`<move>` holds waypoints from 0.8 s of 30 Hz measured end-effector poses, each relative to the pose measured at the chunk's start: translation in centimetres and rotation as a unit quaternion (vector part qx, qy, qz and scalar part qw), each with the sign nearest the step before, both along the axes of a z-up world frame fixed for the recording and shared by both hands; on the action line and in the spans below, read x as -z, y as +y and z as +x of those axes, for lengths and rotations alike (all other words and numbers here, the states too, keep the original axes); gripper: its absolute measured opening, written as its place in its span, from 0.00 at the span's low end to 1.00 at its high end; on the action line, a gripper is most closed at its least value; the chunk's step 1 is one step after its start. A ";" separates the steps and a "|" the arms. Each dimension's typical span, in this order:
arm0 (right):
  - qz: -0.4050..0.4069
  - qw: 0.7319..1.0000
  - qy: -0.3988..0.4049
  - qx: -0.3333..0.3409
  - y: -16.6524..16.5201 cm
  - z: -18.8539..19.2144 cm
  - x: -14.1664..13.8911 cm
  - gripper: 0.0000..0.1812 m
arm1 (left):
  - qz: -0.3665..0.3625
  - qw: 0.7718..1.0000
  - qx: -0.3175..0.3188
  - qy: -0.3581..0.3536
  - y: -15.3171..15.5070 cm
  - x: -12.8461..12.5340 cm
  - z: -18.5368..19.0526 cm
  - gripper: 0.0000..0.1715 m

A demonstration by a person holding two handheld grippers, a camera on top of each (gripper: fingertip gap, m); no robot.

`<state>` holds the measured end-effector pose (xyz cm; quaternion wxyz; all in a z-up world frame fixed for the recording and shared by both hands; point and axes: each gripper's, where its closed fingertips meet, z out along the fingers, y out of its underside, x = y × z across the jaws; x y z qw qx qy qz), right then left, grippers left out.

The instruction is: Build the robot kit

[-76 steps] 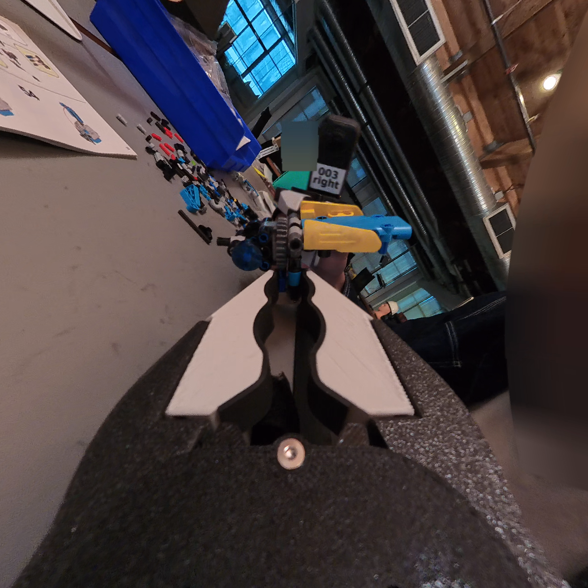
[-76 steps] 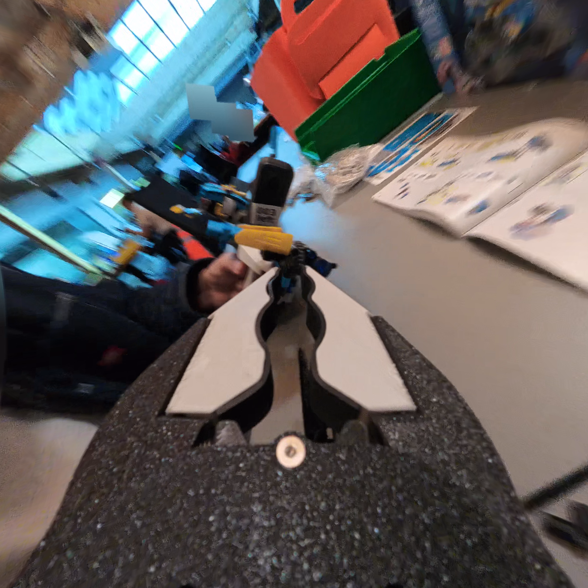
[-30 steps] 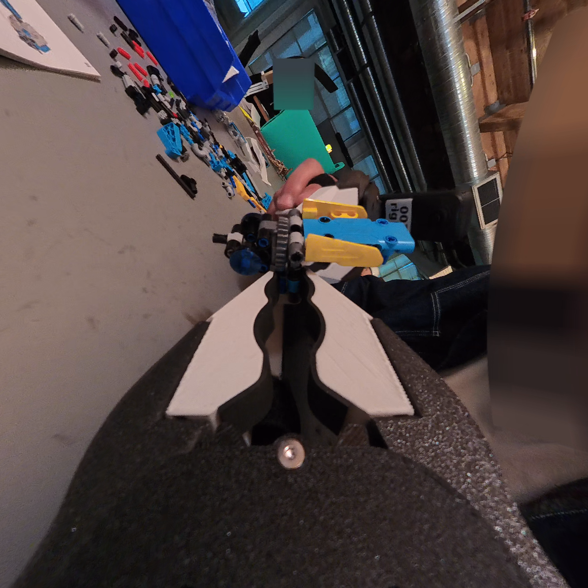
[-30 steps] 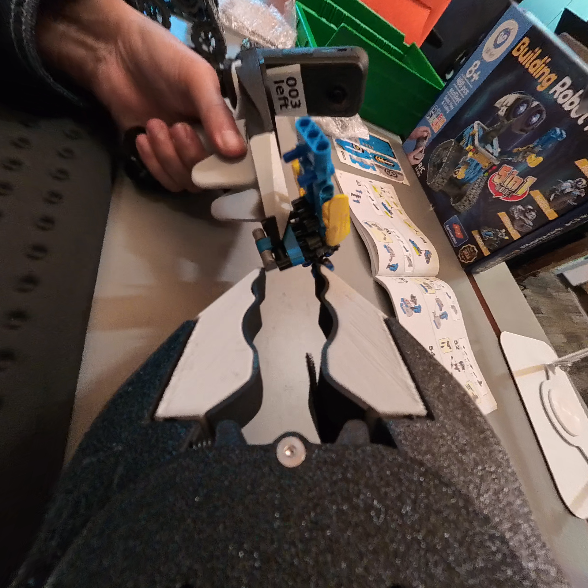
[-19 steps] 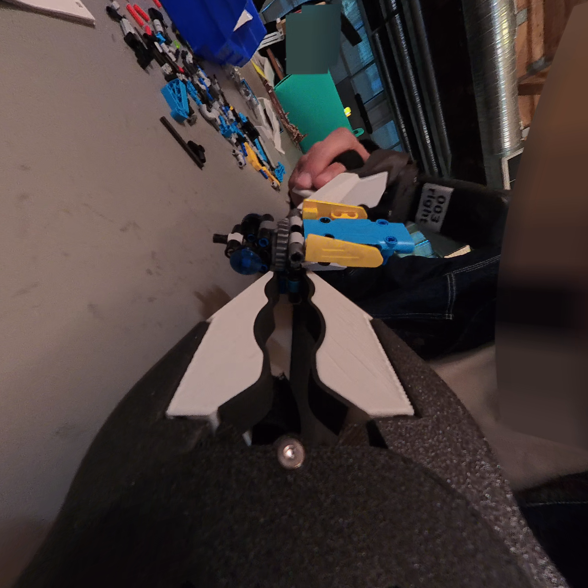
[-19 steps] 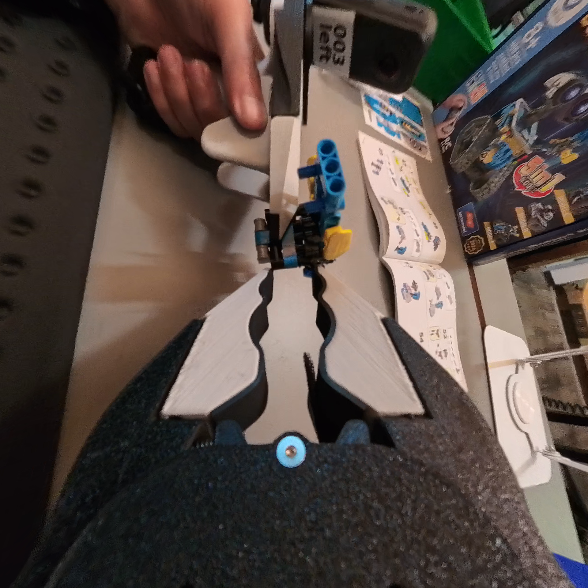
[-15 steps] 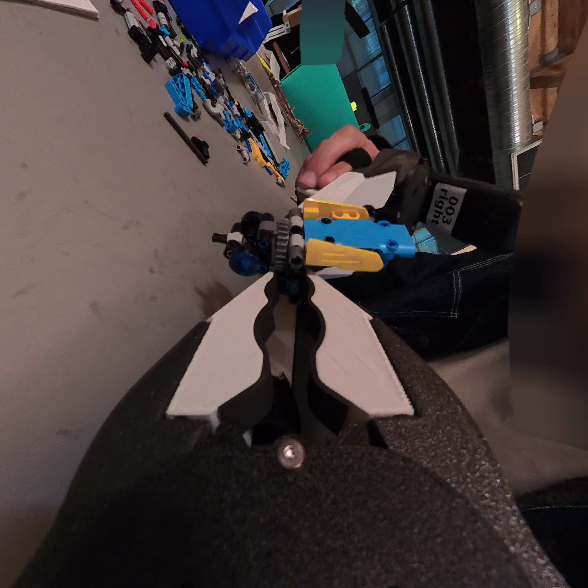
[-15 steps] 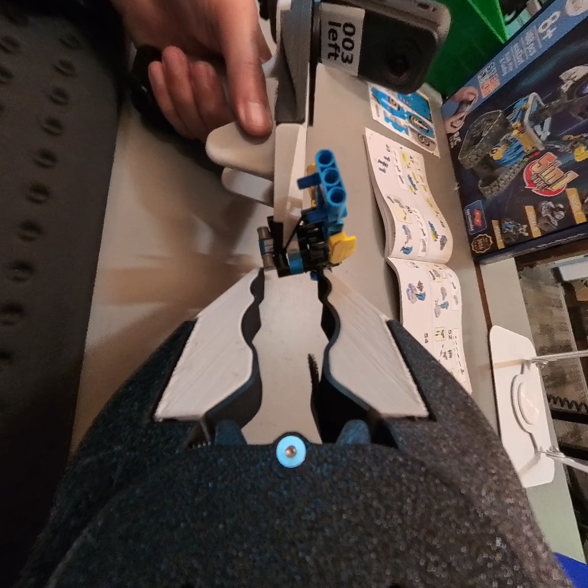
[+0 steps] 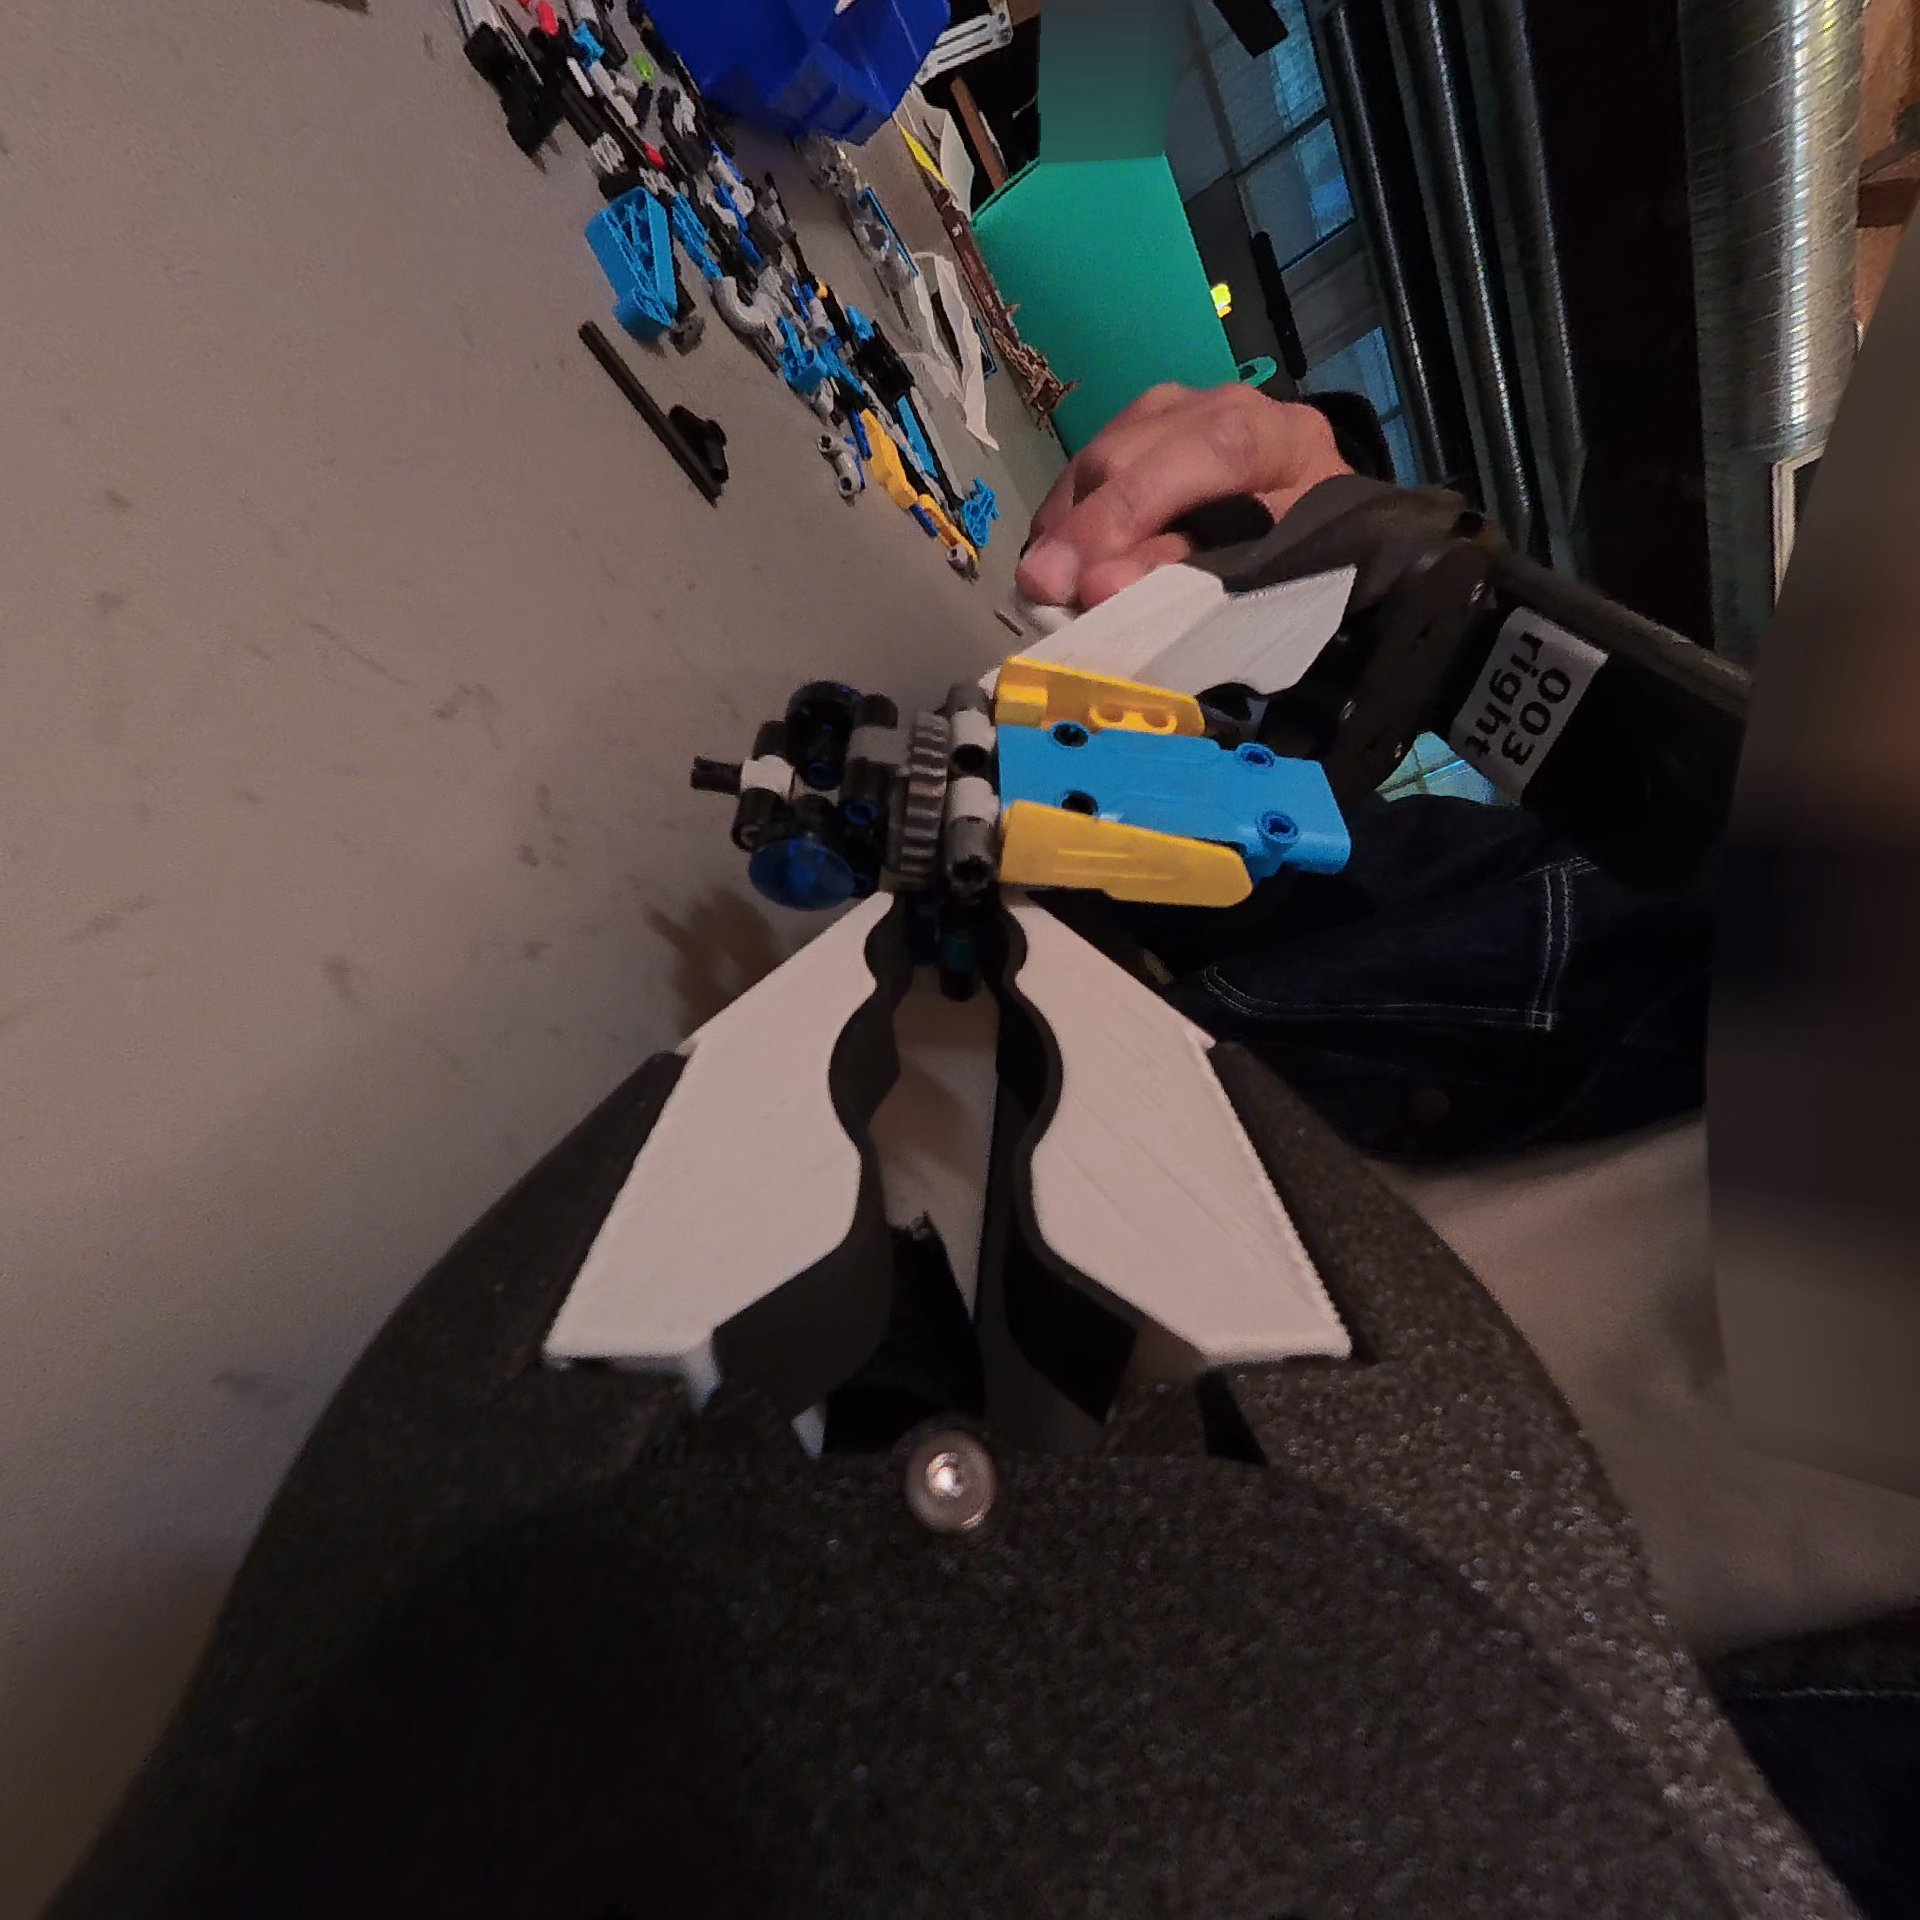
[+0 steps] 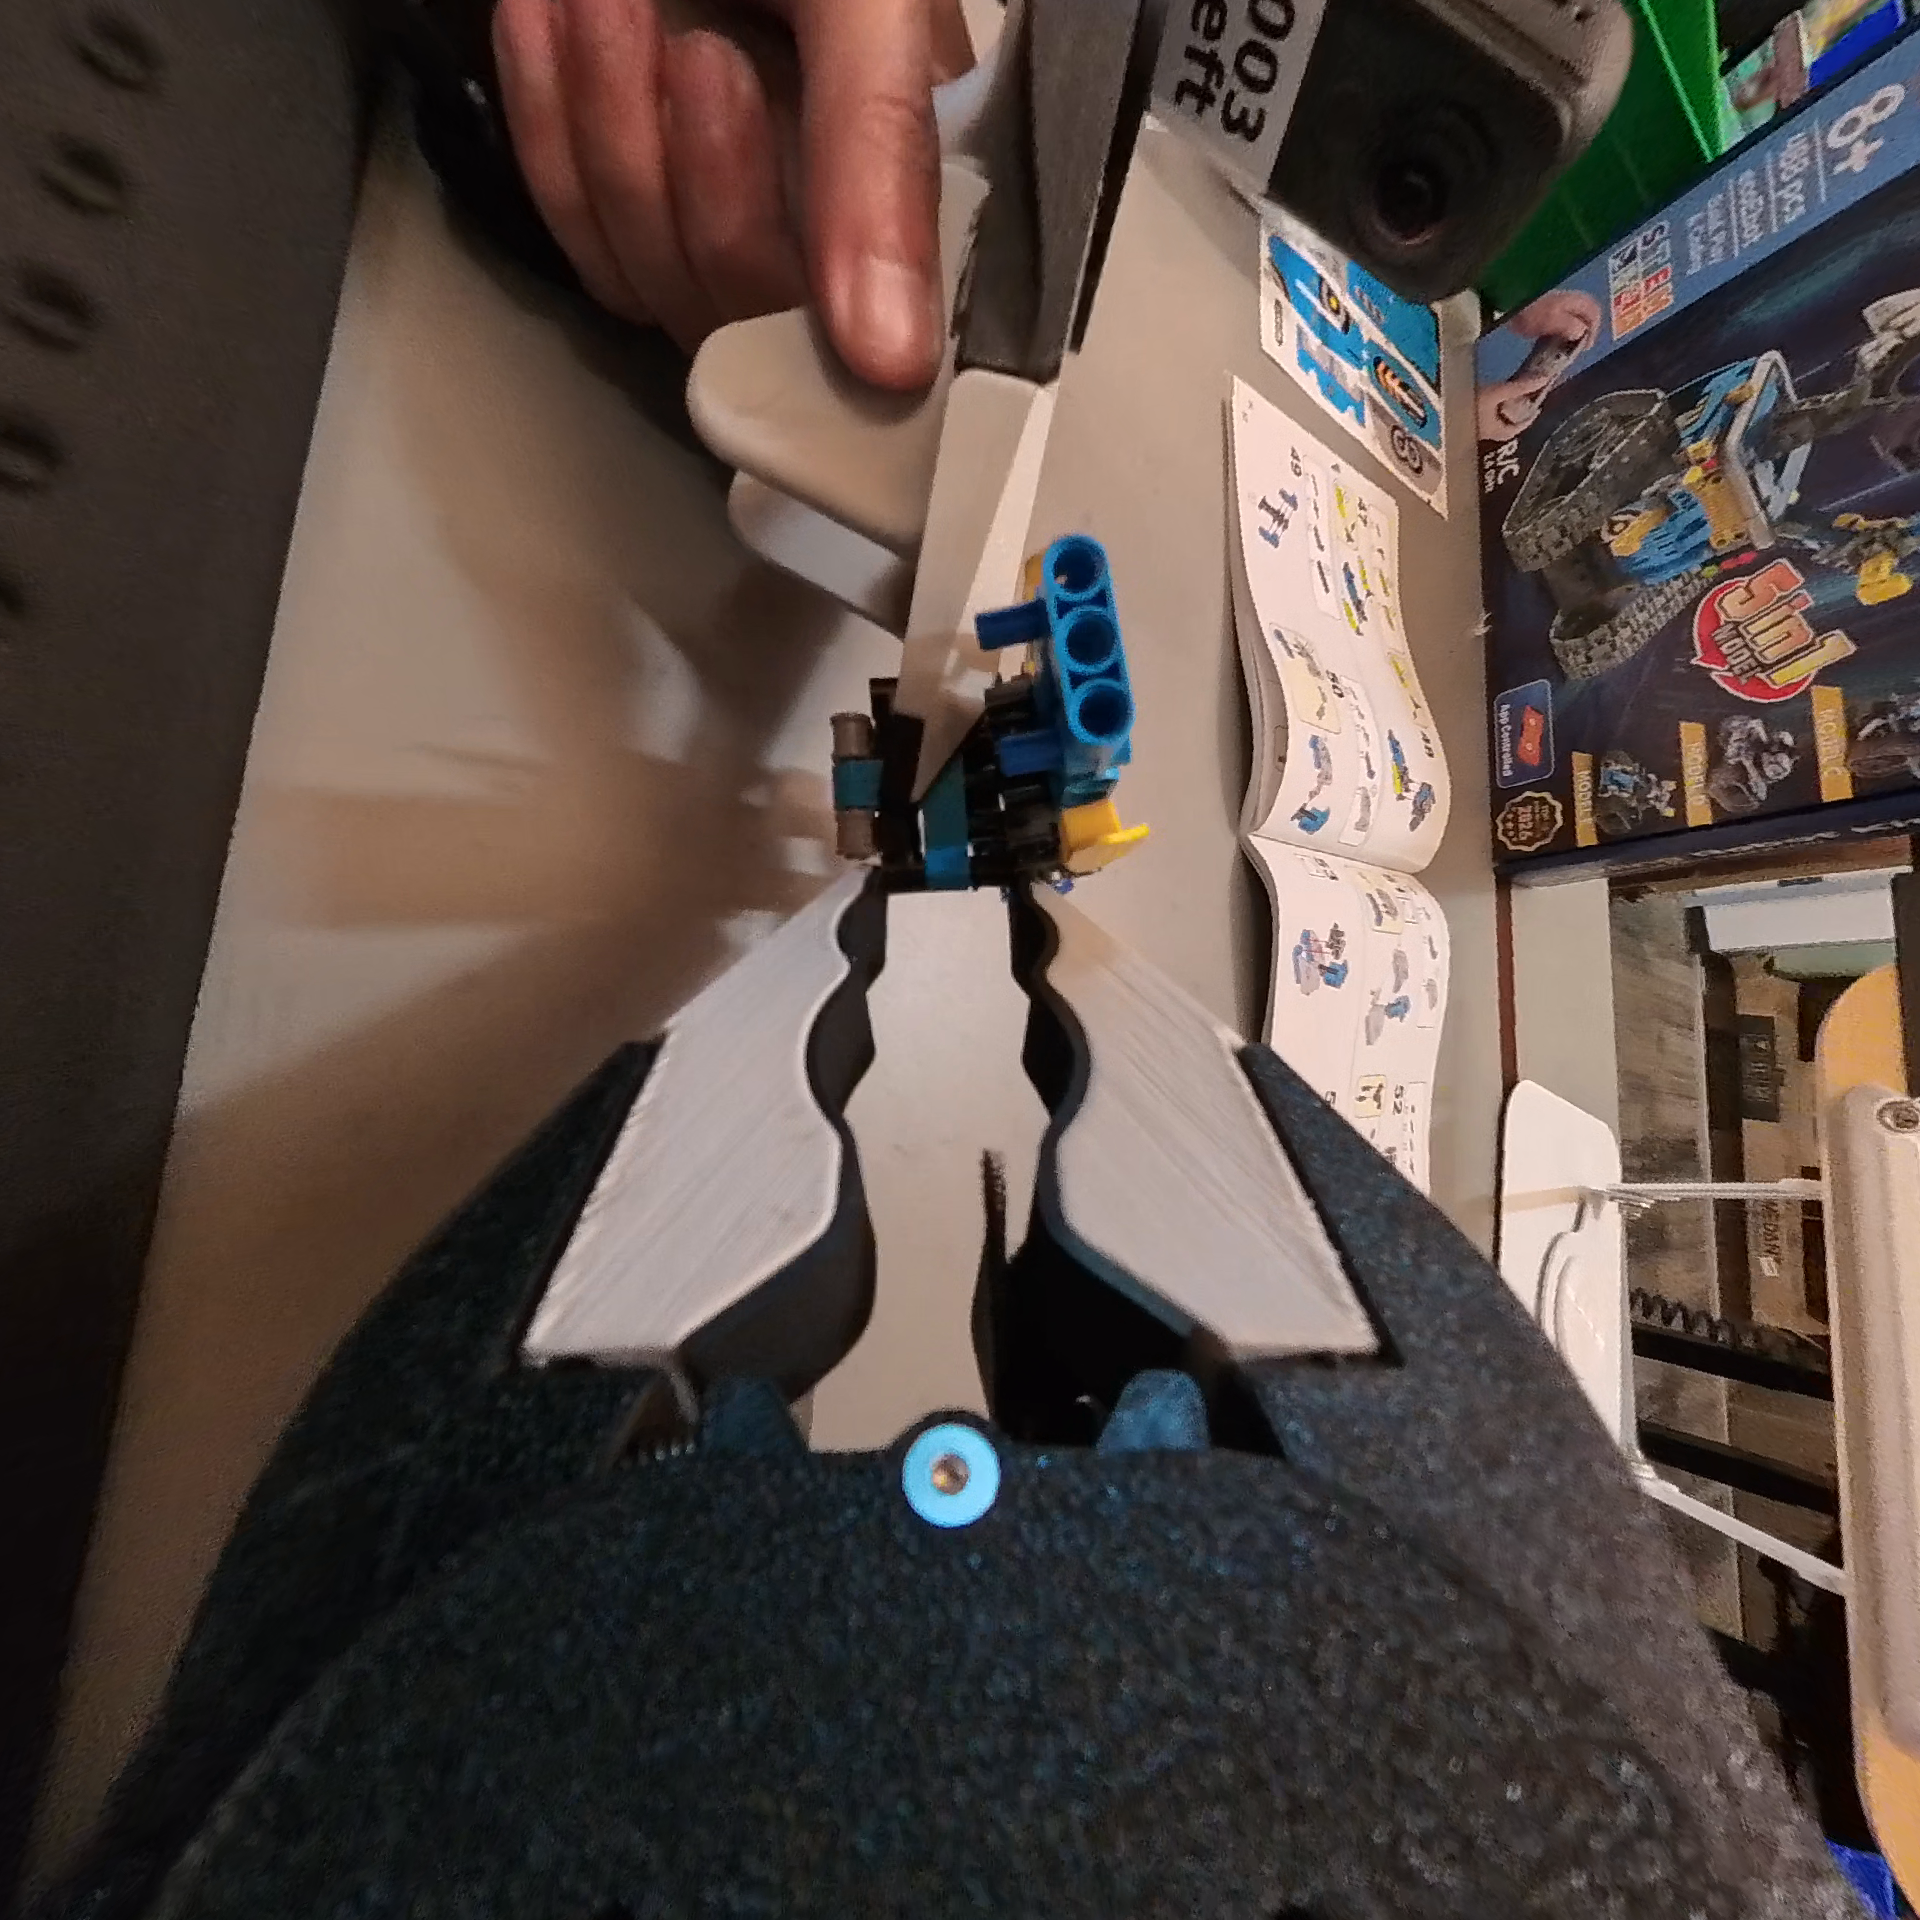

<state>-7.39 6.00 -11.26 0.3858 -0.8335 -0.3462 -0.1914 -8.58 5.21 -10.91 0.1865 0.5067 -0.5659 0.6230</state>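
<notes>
Here, left tongs [image 9: 951, 914] clamp brick model [image 9: 1023, 800], right tongs [image 10: 945, 883] parted, touching it.

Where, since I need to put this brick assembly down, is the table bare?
Bare: the grey table on the near side of the black axle, and the strip between the held brick assembly and the instruction booklet. Crowded: the loose parts beside the blue bin.
</notes>
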 end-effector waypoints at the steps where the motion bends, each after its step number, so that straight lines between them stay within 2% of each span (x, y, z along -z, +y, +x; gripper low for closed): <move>1: 0.007 1.000 0.000 -0.001 0.1 0.1 -0.1 0.13 | -0.003 1.000 -0.002 -0.002 0.0 -0.1 0.1 0.06; 3: 0.009 1.000 0.026 0.005 0.1 0.1 -0.2 0.13 | -0.004 1.000 -0.004 -0.001 0.1 -0.1 0.1 0.06; 13: 0.008 1.000 -0.012 0.000 0.2 -0.1 0.3 0.12 | 0.009 1.000 -0.006 0.004 0.2 0.3 0.1 0.05; 24: 0.014 1.000 0.009 -0.002 0.2 -0.4 0.5 0.12 | 0.005 1.000 -0.010 0.002 0.2 0.2 0.2 0.05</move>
